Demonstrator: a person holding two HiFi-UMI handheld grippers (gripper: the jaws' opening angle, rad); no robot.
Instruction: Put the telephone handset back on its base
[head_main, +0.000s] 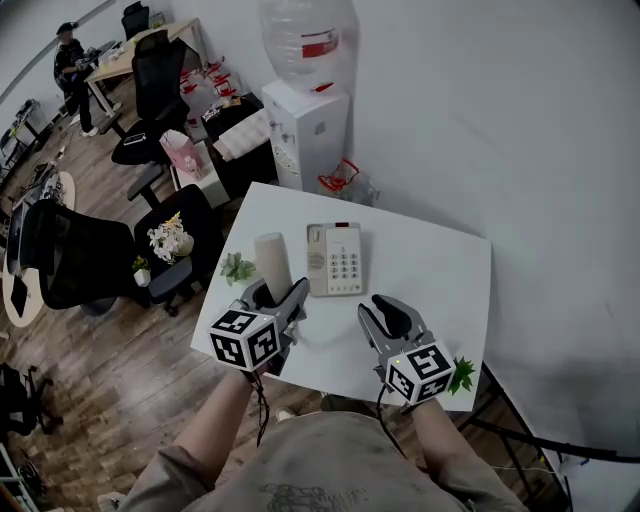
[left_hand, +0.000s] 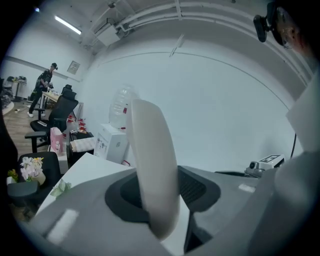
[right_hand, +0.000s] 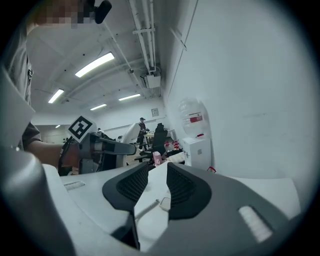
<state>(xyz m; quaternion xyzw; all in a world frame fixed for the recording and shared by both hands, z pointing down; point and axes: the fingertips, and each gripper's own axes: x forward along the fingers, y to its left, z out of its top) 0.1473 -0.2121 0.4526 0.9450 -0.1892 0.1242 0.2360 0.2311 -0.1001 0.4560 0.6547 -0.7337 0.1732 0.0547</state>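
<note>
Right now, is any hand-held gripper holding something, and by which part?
The left hand-held gripper clamps the telephone handset near its lower end; the right hand-held gripper holds nothing.

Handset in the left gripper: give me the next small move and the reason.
Probably swing the handset right and tip it flat over the empty cradle of the base. The left gripper is shut on it; it stands upright just left of the base. The right gripper is open, empty.

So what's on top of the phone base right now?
Nothing lies on the telephone base: its buttons and bare cradle show. The handset stands beside it, clamped in the left gripper. What is under the base is hidden.
</note>
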